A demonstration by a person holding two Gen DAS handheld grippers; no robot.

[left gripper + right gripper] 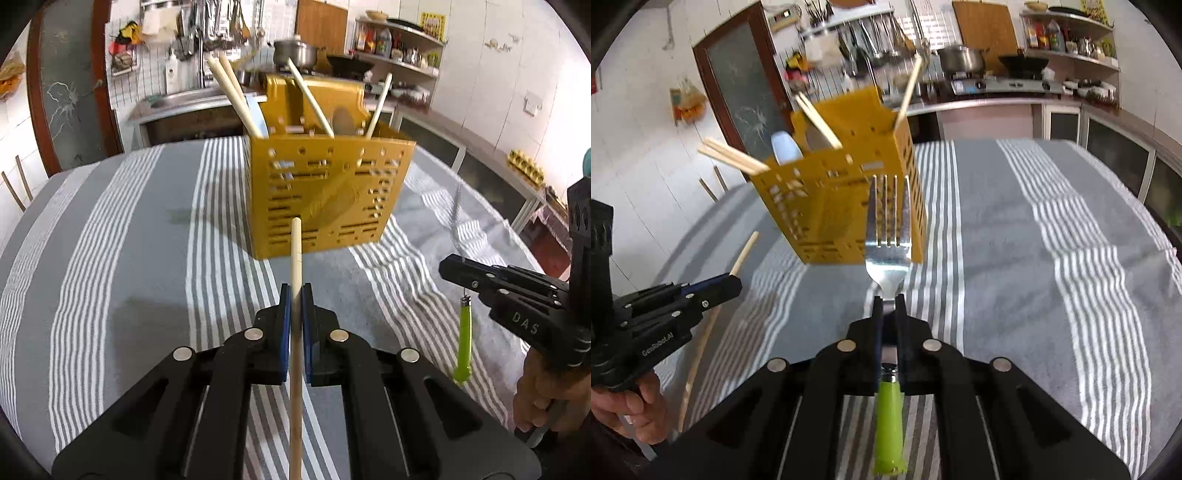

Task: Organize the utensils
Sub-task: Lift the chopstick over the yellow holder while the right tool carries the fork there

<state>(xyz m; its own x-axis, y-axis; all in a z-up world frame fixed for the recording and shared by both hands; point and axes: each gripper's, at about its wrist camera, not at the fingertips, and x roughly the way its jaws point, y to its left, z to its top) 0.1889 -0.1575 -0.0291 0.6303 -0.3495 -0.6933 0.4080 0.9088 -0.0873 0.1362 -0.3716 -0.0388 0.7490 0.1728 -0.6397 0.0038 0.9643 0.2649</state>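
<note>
Mid-carry, by the look of it: both utensils lifted clear of the striped worktop [110,229] and aimed at the yellow caddy [325,199].

Left gripper [294,295] clenched on a wooden chopstick [295,251], tip pointing at the caddy's perforated front wall. Right gripper [888,301] clamped on the neck of a green-handled fork [888,229], tines forward, handle trailing back between the jaws.

Next move, probably: raising each tip above the rim, tilting steeply downward, then releasing into a free slot.

Already standing in the caddy: several chopsticks [733,155] leaning outward, a pale spoon [785,147], and what seems a broader blade or spatula. Exact compartments hard to tell.
</note>
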